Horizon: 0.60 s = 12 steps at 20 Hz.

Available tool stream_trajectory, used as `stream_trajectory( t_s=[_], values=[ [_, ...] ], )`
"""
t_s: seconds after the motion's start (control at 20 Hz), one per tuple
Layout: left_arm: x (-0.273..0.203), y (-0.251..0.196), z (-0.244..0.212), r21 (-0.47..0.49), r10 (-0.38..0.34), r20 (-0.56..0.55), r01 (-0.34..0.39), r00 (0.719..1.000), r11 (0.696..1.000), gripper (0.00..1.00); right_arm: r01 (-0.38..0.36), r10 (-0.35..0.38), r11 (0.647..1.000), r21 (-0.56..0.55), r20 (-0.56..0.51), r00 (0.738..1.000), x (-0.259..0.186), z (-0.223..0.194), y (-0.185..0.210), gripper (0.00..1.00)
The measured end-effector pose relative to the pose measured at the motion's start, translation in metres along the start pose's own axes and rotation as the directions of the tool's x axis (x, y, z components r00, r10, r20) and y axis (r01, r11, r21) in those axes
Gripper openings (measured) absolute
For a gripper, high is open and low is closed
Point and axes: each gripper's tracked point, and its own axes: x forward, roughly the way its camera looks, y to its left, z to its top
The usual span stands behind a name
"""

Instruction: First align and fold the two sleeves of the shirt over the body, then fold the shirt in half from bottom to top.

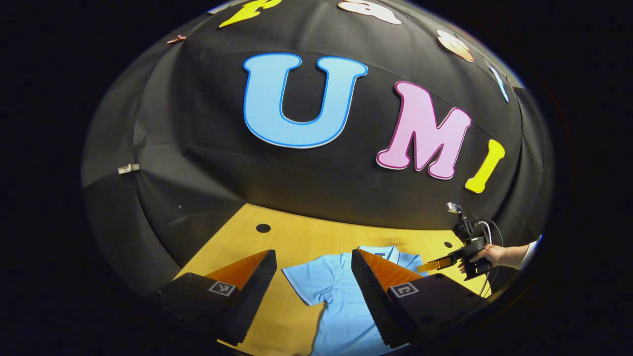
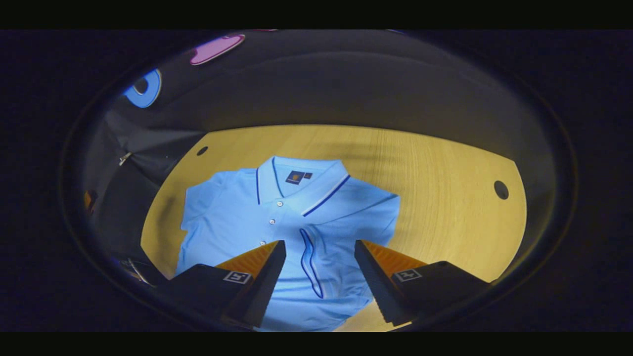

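light blue short-sleeved polo shirt [image 2: 237, 217] with dark blue piping on collar and placket lies flat, front up, buttoned, collar toward the booth wall, on the yellow wooden bench [image 2: 445, 198]. in the right gripper view one sleeve is folded over the body, its piped hem running down the chest between the fingers; the other sleeve lies spread flat at the shirt's side. small dark tag inside the collar. in the left gripper view the shirt [image 1: 341, 301] shows a spread sleeve and part of the collar.

right tongs [image 2: 320, 269] open, hovering above the shirt's chest, nothing between the fingers. left tongs [image 1: 313, 282] open, above the bench and the shirt's sleeve side, gripping nothing. the left gripper view also catches the right tongs [image 1: 435, 264] farther off, held by a hand [image 1: 487, 254] with a white cuff.

bench has round dark holes [image 2: 501, 189] near its corners. black cloth wall [image 1: 198, 163] behind.
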Motion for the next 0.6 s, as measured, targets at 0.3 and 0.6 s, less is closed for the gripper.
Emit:
stream_trajectory(
  t_s=[0.3, 0.6],
  values=[
    [0.055, 0.005, -0.029, -0.059, -0.015, -0.1, 0.009, 0.995, 0.998, 0.97, 0.001, -0.002, 1.0, 0.021, 0.08, 0.997, -0.063, -0.017, -0.01, 0.88],
    [0.112, 0.024, -0.073, -0.055, 0.016, -0.253, -0.031, 0.967, 0.998, 0.97, 0.063, -0.078, 0.992, 0.108, 0.14, 0.987, -0.121, -0.056, -0.04, 0.88]
  ],
)
